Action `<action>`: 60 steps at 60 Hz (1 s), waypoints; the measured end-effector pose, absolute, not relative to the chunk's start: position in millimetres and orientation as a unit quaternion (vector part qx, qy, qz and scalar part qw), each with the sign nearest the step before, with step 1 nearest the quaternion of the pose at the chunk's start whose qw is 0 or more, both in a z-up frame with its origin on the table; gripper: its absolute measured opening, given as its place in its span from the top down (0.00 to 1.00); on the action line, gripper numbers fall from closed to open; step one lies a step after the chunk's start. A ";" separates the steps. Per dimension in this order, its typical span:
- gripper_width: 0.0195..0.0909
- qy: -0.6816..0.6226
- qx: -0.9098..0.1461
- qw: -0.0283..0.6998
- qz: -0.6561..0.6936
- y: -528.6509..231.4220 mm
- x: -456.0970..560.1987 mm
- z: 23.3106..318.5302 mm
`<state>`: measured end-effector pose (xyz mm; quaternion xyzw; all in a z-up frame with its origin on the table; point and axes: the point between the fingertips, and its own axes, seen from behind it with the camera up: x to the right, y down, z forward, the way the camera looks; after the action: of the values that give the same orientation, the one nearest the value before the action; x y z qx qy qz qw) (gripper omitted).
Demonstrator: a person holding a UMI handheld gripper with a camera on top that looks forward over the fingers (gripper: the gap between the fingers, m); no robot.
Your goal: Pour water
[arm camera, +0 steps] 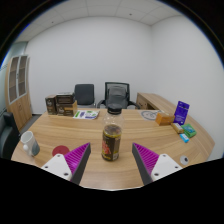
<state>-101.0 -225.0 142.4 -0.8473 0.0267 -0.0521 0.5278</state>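
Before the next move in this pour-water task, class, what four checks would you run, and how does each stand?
1. Claw open wide enough: ok, the pink pads sit far apart.
2. Bottle lined up: ok, it stands between and just ahead of the fingers.
3. Bottle upright on the table: ok.
4. Bottle gripped: not ok, gaps show at both sides.
5. Bottle cap off: cannot tell.
6. Receiving vessel ready: cannot tell; a white cup stands off to the left, contents unseen.
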 end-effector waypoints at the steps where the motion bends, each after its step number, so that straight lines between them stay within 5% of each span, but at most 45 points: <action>1: 0.08 0.027 -0.847 0.528 -0.050 -214.9 -98.0 138.4; 14: 0.11 0.029 -0.846 0.532 -0.022 -118.4 -84.2 95.5; 17: 0.18 0.025 -0.843 0.536 -0.019 -106.7 -86.2 89.1; 23: 0.51 0.025 -0.840 0.541 -0.011 -96.4 -88.4 80.7; 34: 0.68 0.034 -0.831 0.555 -0.024 -93.1 -85.9 84.2; 40: 0.69 0.021 -0.831 0.553 -0.060 -94.0 -80.8 86.4; 47: 0.69 0.023 -0.824 0.553 -0.122 -100.4 -75.5 119.4; 60: 0.69 -0.059 -0.767 0.564 -0.301 -119.2 -113.5 239.4</action>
<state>-113.5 -119.2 239.4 -0.7668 -0.0591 -0.3007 0.5640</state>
